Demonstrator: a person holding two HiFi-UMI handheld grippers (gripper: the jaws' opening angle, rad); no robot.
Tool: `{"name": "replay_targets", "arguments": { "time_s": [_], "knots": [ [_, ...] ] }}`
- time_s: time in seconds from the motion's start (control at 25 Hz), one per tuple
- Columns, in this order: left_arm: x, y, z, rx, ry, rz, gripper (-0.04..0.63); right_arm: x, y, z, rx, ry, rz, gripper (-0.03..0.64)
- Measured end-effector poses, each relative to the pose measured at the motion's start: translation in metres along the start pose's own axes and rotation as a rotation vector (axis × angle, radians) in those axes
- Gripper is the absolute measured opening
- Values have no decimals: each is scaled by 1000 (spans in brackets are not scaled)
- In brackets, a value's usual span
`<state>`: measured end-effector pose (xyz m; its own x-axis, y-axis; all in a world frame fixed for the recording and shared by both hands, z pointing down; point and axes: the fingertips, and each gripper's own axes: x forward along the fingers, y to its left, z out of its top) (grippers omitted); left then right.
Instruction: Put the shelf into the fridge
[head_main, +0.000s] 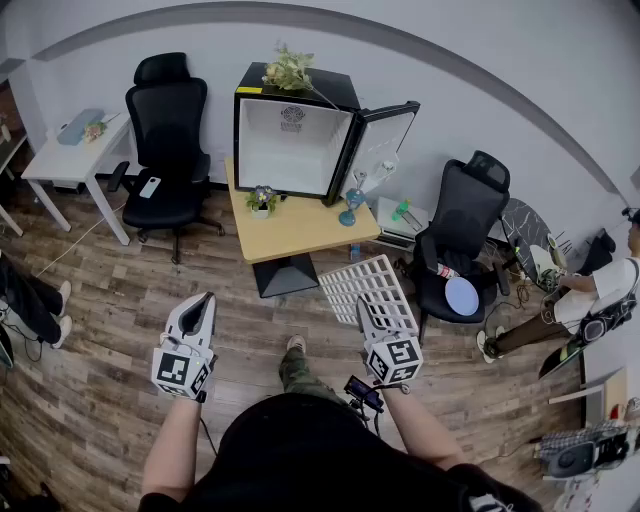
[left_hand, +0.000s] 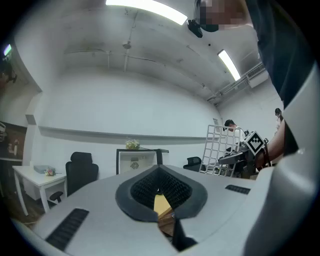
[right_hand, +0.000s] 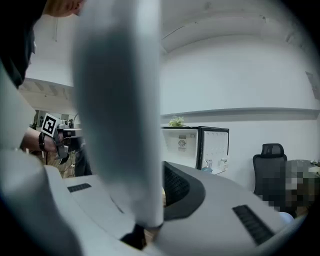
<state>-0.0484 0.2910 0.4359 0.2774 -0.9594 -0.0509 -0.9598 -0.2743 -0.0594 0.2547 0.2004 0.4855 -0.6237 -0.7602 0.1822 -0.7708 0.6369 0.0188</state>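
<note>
The white wire shelf (head_main: 366, 287) is held upright over the wooden floor, in front of the table, with my right gripper (head_main: 363, 308) shut on its lower edge. In the right gripper view the shelf's edge (right_hand: 120, 125) is a blurred white bar between the jaws. The small black fridge (head_main: 290, 130) stands on the wooden table (head_main: 295, 230), its door (head_main: 385, 150) swung open to the right and its white inside bare. My left gripper (head_main: 205, 305) hangs shut and empty to the left, level with the right one. The left gripper view shows the shelf (left_hand: 220, 149) and the fridge (left_hand: 136, 160) ahead.
A plant (head_main: 288, 68) sits on the fridge; a small pot (head_main: 263, 200) and a blue glass (head_main: 348, 215) stand on the table. Black office chairs (head_main: 165, 140) (head_main: 462, 245) flank the table. A white desk (head_main: 75, 150) is far left. A seated person (head_main: 585, 300) is at right.
</note>
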Motion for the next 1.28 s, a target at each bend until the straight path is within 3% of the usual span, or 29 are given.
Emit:
{"name": "replay_targets", "arguments": {
  "time_s": [0.84,1.28],
  "knots": [
    [28,8,-13,-26,18,-21,18,35,2,14,22,-29,45,44],
    [80,28,-25,-28,37,-21,18,91,-17,18,34,-28,85,44]
  ]
}}
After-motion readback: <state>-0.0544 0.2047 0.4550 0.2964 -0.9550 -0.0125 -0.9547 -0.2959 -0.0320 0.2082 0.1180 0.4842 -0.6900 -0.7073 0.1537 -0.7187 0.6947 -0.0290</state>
